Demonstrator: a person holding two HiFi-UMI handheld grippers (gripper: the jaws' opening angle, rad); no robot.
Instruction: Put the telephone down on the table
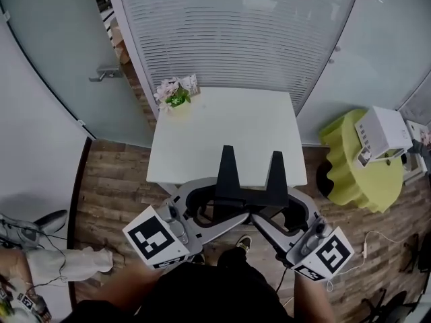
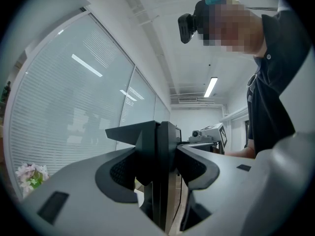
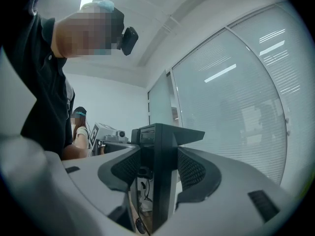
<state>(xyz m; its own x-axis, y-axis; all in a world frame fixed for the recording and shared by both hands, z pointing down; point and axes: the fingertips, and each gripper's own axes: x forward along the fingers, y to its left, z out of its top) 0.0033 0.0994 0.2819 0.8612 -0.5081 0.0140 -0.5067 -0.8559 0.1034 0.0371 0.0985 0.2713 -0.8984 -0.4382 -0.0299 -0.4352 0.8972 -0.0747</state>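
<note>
There is one telephone (image 1: 246, 180), black, with two pointed uprights. There are two tongs, one white table (image 1: 229, 126), one small pot of pink flowers (image 1: 174, 93) at the table's far left corner, and one yellow-green stool (image 1: 350, 170) to the right with one white box (image 1: 380, 132) on it.

The left gripper (image 1: 204, 209) stands fairly wide, yet it is not empty. In the left gripper view its two ribbed black pads (image 2: 120, 170) press on either face of the telephone's (image 2: 158, 171) left end. The right gripper (image 1: 288, 210) does the same at the other end. In the right gripper view its pads (image 3: 195, 171) pinch the black body (image 3: 158, 173) from both sides. Both tongs lie level and face inward toward each other.

The telephone hangs between the two tongs, carried by them alone, just in front of the person. In the head view its two points overlap the table's near edge, while its cross part and both tongs show on the near side of that edge, over the wooden floor (image 1: 114, 180). Whether any part touches the tabletop cannot be told.
</note>
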